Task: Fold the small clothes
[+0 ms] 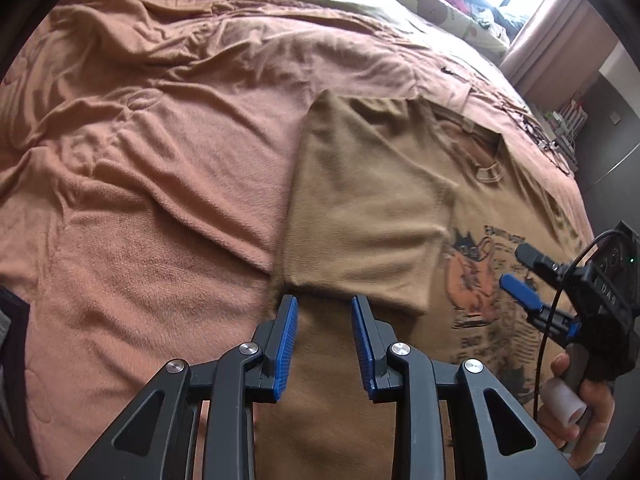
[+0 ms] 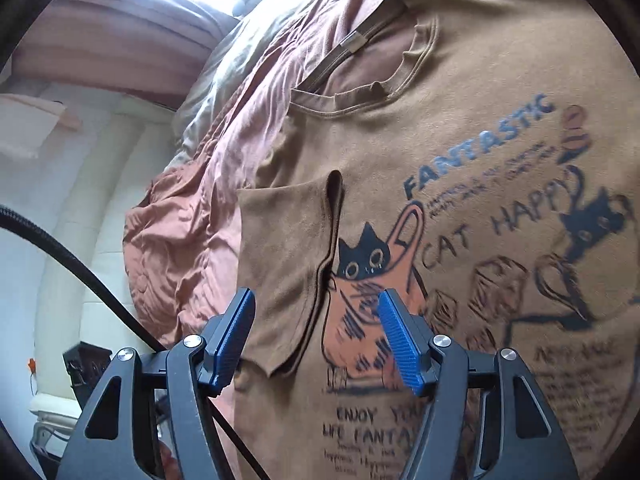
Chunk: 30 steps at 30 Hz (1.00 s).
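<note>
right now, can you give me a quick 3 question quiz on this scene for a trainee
1. True or false: the left gripper is clamped on the T-shirt.
2. Multiple choice: the folded-in sleeve lies on (A) a pillow, (B) the shirt's printed front, (C) the floor.
3. Fill in: the shirt rests on a ____-coloured blanket.

Key:
1. False. Its jaws stand open above the cloth, and so do those of the right gripper.
2. B. The sleeve reaches the black cat print.
3. Salmon pink.
</note>
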### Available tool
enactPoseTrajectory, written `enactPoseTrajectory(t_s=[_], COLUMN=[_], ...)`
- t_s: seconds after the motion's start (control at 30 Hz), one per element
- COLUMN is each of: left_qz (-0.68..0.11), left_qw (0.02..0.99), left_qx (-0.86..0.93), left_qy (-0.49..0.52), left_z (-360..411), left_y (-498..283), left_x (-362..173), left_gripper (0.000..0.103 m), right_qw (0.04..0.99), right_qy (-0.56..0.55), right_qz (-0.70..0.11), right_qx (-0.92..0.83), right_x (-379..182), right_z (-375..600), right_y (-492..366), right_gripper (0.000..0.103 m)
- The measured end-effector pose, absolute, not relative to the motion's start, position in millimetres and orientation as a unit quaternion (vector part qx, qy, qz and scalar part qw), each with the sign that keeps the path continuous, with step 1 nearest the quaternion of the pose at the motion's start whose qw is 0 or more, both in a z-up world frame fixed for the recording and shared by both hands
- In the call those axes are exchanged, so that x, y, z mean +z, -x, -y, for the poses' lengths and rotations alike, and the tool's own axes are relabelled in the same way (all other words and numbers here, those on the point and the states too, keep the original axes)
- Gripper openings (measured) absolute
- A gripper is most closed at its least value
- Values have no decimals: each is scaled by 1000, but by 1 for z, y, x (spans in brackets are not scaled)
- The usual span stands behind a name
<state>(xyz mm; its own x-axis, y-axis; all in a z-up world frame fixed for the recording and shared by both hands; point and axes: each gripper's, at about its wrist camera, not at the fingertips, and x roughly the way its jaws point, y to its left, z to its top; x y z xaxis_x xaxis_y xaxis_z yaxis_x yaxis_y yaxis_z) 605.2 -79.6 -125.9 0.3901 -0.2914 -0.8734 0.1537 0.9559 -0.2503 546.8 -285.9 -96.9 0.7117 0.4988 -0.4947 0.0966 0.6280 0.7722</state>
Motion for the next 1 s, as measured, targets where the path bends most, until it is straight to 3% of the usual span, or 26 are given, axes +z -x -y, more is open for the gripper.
enactPoseTrajectory(t_s=[0.07, 0.13, 0.2, 0.47, 0.9, 1.0], left_qz=[-527, -514, -502, -484, -456, -450], left_qw=[837, 844, 850, 857, 865, 866], left_qx=[-139, -144, -150, -172, -202, -214], left_qy=[59, 55, 55, 52, 48, 53], left_z=[89, 98, 106, 141, 205, 224], left_y=[-595, -585, -574, -536, -504, -504], left_x=[-111, -97, -82, -42, 7, 8], left_gripper=[39, 56, 60, 62, 77, 78], right_qw=[837, 841, 843, 872, 875, 881], right_qy=[-398, -397, -402, -379, -410, -402], right_qz=[-356, -350, -341, -298, -257, -248], right_qx=[117, 111, 106, 81, 4, -6], right_x=[-86, -76, -66, -40, -34, -30], right_z=[293, 299, 310, 350, 418, 434], right_y=[-532, -519, -500, -414, -350, -338], right_gripper=[63, 63, 63, 63, 63, 70])
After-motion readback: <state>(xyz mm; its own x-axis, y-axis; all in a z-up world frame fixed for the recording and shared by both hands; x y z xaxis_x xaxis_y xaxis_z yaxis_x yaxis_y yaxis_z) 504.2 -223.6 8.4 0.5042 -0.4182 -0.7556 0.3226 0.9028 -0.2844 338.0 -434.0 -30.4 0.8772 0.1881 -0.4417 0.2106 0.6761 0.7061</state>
